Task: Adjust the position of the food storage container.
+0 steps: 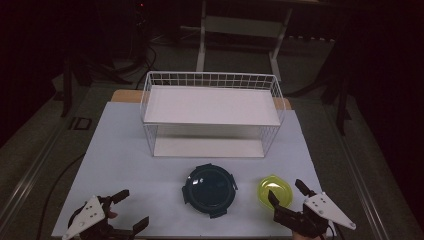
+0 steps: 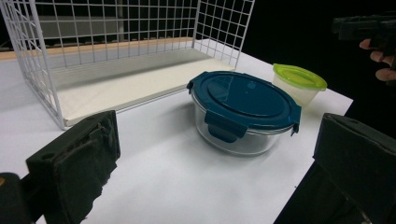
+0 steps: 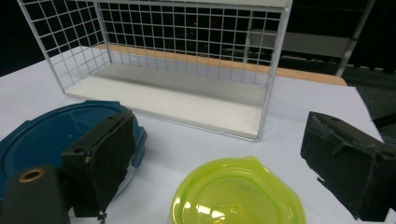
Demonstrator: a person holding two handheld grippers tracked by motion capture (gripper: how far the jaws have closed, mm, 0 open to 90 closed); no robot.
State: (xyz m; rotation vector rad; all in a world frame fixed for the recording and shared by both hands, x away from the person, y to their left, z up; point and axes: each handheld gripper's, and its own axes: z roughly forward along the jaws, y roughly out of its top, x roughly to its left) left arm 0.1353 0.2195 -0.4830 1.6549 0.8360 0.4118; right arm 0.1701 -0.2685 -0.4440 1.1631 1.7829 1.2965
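We hover right gripper [image 1: 286, 194] near green-lidded tub [image 1: 275, 190] at table [image 1: 125, 150] front, fingers spread, empty; left gripper [image 1: 134, 210] likewise. Best: straddle lid squarely, squeeze gently.

- Left gripper [image 1: 131, 212]: black body, grey three-cornered plate with small holes on top.
- Right gripper [image 1: 286, 191]: same black body, same grey plate.
- Pads [image 3: 105, 161]: black, rough, worn edges.

Rack [image 1: 212, 107] set at table [image 1: 115, 155] rear; bowl [image 1: 210, 189] placed before rack; tub [image 1: 275, 190] set right of bowl, near right gripper [image 1: 285, 195].
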